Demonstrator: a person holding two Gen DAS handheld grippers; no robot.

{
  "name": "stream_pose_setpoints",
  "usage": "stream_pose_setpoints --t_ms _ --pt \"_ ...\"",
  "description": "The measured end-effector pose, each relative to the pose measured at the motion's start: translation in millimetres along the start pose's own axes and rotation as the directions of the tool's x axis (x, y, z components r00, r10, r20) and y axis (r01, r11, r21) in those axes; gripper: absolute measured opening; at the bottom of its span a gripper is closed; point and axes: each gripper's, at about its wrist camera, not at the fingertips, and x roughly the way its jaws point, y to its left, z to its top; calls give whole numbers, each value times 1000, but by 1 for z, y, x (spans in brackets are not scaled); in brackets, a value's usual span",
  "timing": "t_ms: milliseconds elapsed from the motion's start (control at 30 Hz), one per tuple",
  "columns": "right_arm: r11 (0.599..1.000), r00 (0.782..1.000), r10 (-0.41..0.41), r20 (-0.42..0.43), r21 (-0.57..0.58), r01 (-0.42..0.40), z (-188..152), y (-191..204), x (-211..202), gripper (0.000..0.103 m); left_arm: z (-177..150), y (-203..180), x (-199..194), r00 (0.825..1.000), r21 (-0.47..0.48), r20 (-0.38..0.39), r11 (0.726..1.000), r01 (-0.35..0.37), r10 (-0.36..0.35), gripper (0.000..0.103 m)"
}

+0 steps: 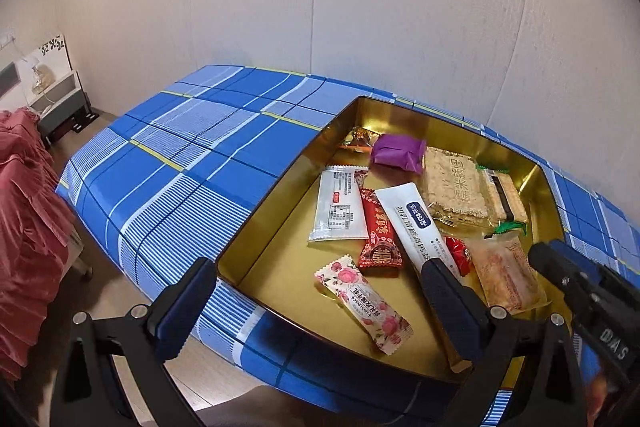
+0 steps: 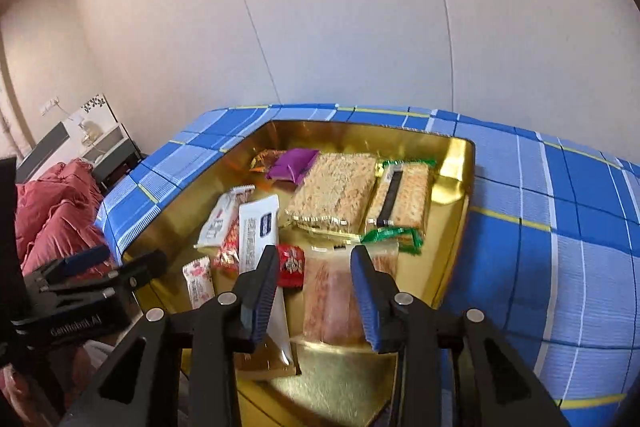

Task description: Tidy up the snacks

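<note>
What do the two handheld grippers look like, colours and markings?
Both are black angular frames with silver round bolts and two fingers faced with ribbed dark-blue pads. The left gripper carries white lettering on its body, seen from the right wrist. The right gripper looks the same.

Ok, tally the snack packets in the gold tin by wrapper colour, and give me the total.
White packets: 2
Red packets: 2
Purple packet: 1
Orange-gold candy: 1
Pink floral packet: 1
Clear packs: 3
Total: 10
</note>
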Motion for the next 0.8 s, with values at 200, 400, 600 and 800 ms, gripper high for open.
stream_pose_setpoints --t_ms 200,400,600,800 --pt "999 1000 -26 2 33 26 -11 -5 -6 37 -3 -1 -5 1000 25 17 1000 -2 2 103" --pt "996 997 -70 20 54 69 -24 -5 -20 38 -14 1 -9 1000 35 11 999 0 0 103" --pt "988 987 -151 52 48 148 -42 7 -38 42 -28 9 -24 999 30 33 999 -11 10 103" --pt "975 967 -224 118 23 223 -65 31 -61 42 -48 15 -42 998 37 55 999 -11 9 103"
